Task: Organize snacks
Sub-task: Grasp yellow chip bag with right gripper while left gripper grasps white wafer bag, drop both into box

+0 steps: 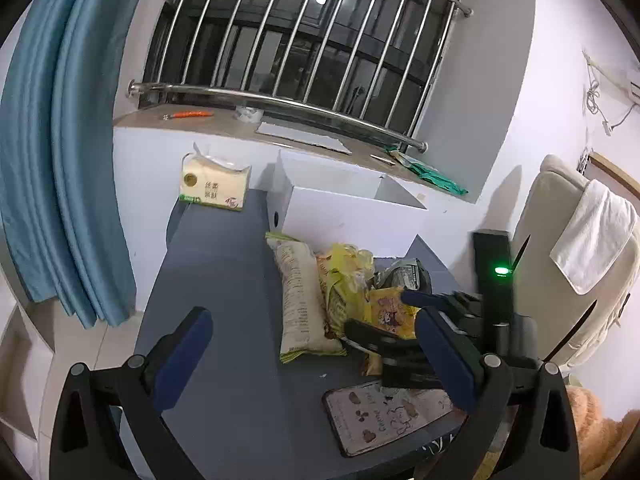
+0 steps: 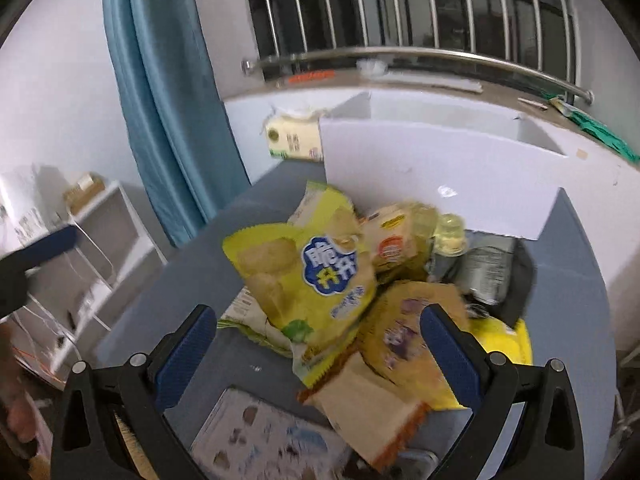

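Both my tools gape wide: left tool, right tool. Crinkly yellow snack bags piled against the white box, smooth grey table bare leftward.

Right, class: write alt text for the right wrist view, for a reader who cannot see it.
An open two-finger right gripper hovers over a heap of crinkly yellow snack bags on a grey-blue table. Behind the heap stands an open white cardboard box, with a blue curtain and a barred window beyond.
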{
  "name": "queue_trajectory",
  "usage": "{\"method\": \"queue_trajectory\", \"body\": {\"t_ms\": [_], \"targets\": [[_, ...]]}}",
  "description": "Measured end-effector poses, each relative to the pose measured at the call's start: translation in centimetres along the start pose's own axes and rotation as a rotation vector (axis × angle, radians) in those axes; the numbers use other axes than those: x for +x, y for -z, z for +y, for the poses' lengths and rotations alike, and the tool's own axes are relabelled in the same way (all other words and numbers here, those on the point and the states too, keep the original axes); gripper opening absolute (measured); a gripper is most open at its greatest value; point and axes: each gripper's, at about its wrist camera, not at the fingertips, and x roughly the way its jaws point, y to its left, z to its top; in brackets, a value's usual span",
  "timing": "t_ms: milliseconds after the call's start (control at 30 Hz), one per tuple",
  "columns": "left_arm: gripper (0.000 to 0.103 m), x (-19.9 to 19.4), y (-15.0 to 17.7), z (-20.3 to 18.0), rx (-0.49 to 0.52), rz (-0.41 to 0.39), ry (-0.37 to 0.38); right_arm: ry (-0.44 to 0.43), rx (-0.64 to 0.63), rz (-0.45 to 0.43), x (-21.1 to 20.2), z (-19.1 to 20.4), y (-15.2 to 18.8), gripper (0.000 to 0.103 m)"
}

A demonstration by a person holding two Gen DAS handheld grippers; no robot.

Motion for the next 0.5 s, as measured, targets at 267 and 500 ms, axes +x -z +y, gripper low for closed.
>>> {"method": "queue_trajectory", "body": {"t_ms": [267,500], "targets": [[0.103,0.7,0.9,1.5,-0.03,0.03,-0.022,0.06,0.058,0.075,4.3,-0.2,-0.7,0.048],[0.103,1.8,1.3,1.9,-0.049,0.054,-0.018,-0.093,0.186,-0.031,-0.8,-3.9,-0.2,0.036]]}}
